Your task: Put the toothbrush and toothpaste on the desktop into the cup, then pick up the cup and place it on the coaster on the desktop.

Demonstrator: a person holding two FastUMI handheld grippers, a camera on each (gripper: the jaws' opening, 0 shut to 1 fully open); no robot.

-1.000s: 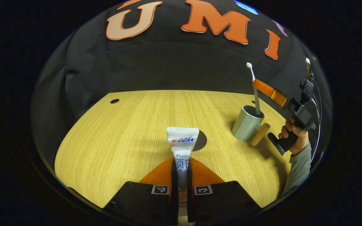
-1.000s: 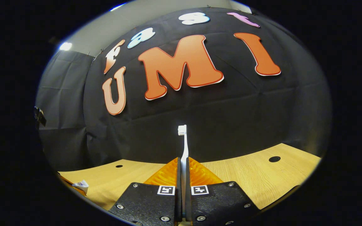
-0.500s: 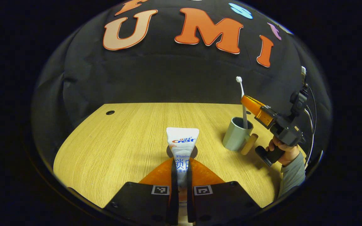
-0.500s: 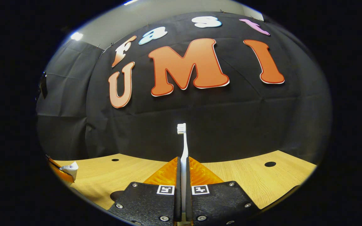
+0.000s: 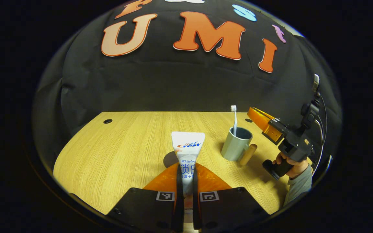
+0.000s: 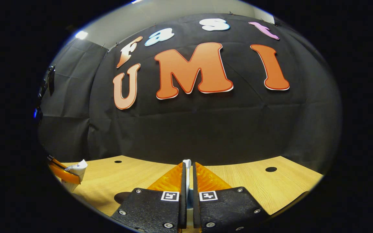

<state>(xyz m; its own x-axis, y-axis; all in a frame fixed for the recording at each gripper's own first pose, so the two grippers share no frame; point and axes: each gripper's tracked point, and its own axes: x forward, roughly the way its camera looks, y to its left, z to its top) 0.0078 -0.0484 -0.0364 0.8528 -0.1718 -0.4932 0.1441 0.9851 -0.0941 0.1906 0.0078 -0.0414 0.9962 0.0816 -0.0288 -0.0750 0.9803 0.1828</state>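
A recording booth, not a home: black cloth walls the back of both views, a bare wooden desk with cable holes fills the lower half, grey ceiling at top

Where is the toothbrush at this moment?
In the left gripper view, the toothbrush stands in the cup, right of the toothpaste, with the right gripper just beyond.
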